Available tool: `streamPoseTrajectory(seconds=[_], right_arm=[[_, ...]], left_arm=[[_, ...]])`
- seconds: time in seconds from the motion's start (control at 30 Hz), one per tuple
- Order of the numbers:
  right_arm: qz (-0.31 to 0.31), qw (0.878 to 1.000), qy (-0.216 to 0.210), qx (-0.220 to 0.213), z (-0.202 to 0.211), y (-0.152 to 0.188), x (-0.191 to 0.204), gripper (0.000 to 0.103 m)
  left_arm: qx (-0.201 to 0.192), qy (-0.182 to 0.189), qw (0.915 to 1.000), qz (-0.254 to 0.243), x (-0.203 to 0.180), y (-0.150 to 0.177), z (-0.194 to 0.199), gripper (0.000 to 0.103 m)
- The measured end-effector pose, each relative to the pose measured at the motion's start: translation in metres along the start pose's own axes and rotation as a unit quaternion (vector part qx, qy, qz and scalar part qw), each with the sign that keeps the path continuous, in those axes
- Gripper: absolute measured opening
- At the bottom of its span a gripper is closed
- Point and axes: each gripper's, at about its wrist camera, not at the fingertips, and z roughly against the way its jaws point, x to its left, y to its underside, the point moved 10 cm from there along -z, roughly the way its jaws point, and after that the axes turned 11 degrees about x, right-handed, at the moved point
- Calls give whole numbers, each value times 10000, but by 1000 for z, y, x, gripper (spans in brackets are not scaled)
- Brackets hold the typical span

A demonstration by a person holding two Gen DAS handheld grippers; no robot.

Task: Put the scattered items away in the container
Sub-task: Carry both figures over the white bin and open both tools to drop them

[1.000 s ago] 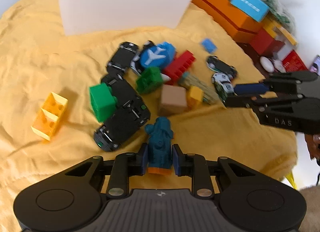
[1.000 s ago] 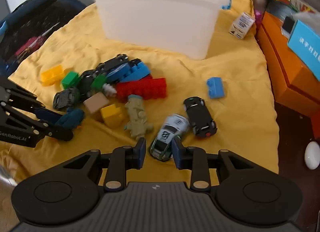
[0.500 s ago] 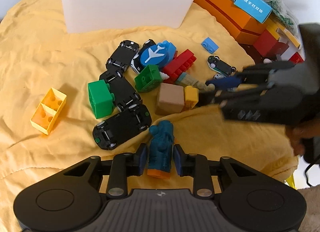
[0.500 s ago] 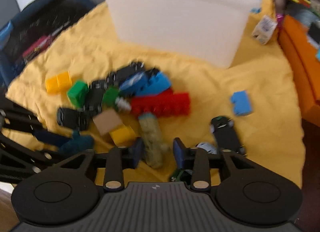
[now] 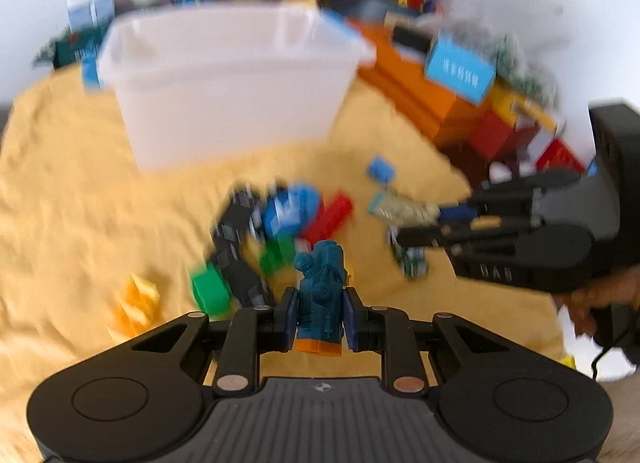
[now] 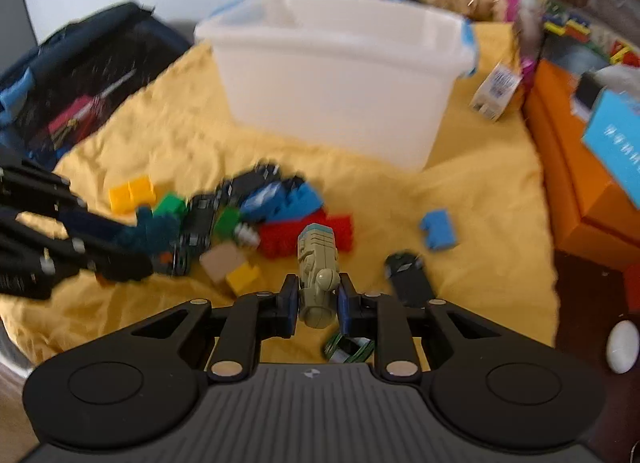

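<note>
The left gripper (image 5: 319,317) clamps a teal toy figure (image 5: 322,291), its jaws closing. The right gripper (image 6: 319,303), closing, clamps an olive toy figure (image 6: 318,273) above the yellow cloth (image 6: 480,231), near the white container (image 6: 340,79).

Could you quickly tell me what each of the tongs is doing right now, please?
Left tongs: closing on the teal toy figure.
Right tongs: closing on the olive toy figure.

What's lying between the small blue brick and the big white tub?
Only bare yellow cloth lies between the blue brick and the white tub, seen in the right wrist view.
</note>
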Motion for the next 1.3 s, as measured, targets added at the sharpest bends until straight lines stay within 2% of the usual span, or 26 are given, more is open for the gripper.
streamPoseTrajectory(seconds=[0.13,0.4,0.57,0.7,0.83,1.0,1.13,1.2,1.3], right_arm=[[-26,9991,152,-390,18,-32,-12,22],[-116,9882,453,-1461,54,-129,-34,22],[-334,9830,571,-1714,49,-174,-48,22],[-501,9832,747,-1590,23,-195,-60,22],[-444,9865,881,-1309,-9,-199,-63,22],[-417,9900,841,-1051,-37,-187,-64,22],[-427,9918,792,-909,-47,-186,-65,23],[-383,9914,824,-944,-46,-187,-64,31],[-329,9912,839,-972,-43,-187,-60,31]], left_arm=[[-471,-156,9987,-94,9,-46,28,26],[-1261,-508,9905,-207,31,-145,62,26],[-1376,-642,9883,-139,56,-197,49,27],[-1235,-890,9883,-116,80,-226,18,27],[-947,-1000,9904,-92,100,-233,-18,26],[-674,-892,9937,31,112,-227,-47,27],[-611,-908,9940,82,117,-225,-55,27],[-635,-946,9934,99,117,-224,-53,32],[-667,-959,9931,113,115,-220,-47,34]])
